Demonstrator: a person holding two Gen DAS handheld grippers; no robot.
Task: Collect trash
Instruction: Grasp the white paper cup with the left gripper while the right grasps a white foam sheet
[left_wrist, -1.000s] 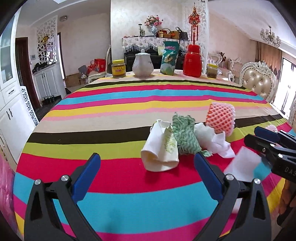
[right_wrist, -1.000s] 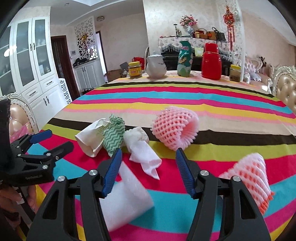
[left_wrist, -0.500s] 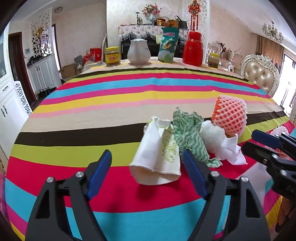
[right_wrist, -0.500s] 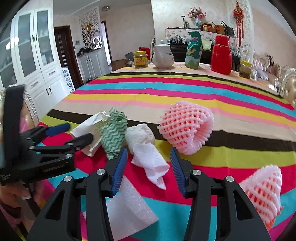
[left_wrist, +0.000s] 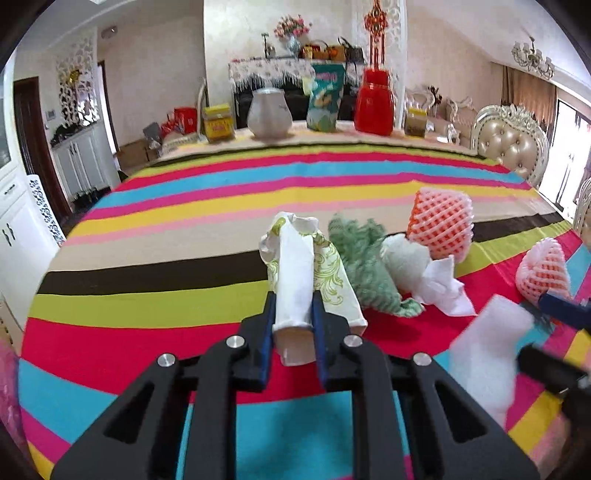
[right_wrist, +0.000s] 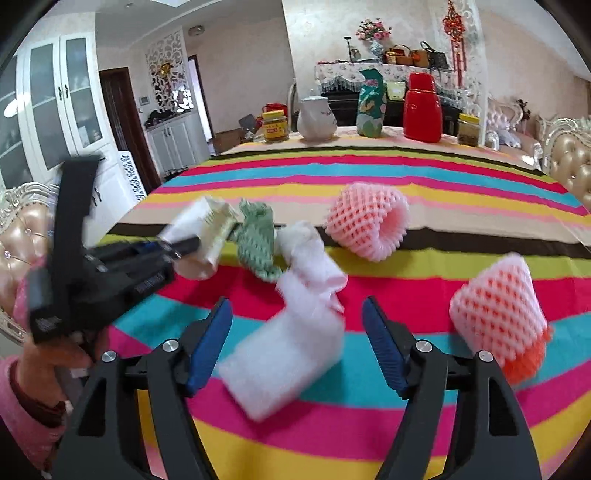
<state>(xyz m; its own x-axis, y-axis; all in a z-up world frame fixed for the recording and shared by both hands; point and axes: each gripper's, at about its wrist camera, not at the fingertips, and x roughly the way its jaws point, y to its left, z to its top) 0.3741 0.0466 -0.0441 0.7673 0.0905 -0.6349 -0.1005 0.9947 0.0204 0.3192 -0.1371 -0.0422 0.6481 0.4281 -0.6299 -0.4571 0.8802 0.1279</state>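
Observation:
On the striped tablecloth (left_wrist: 155, 306) lies a row of trash. My left gripper (left_wrist: 293, 310) is shut on a white napkin with green print (left_wrist: 295, 273), also in the right wrist view (right_wrist: 207, 229). Beside it lie a green patterned wad (left_wrist: 364, 266), a crumpled white tissue (left_wrist: 424, 273) and two pink foam nets (left_wrist: 441, 223) (right_wrist: 495, 306). My right gripper (right_wrist: 296, 306) has its jaws opening around a white foam sheet (right_wrist: 288, 354); the pads stand clear of it.
Along the table's far edge stand a yellow jar (left_wrist: 218, 123), a white teapot (left_wrist: 267, 114), a snack bag (left_wrist: 324, 98) and a red thermos (left_wrist: 373, 101). Padded chairs (left_wrist: 511, 142) flank the table. A hand in a pink sleeve (right_wrist: 33, 373) holds the left gripper.
The left jaws closed from wide open onto the napkin. The right gripper shifted so the foam sheet now sits between its fingers, and its jaws spread wider.

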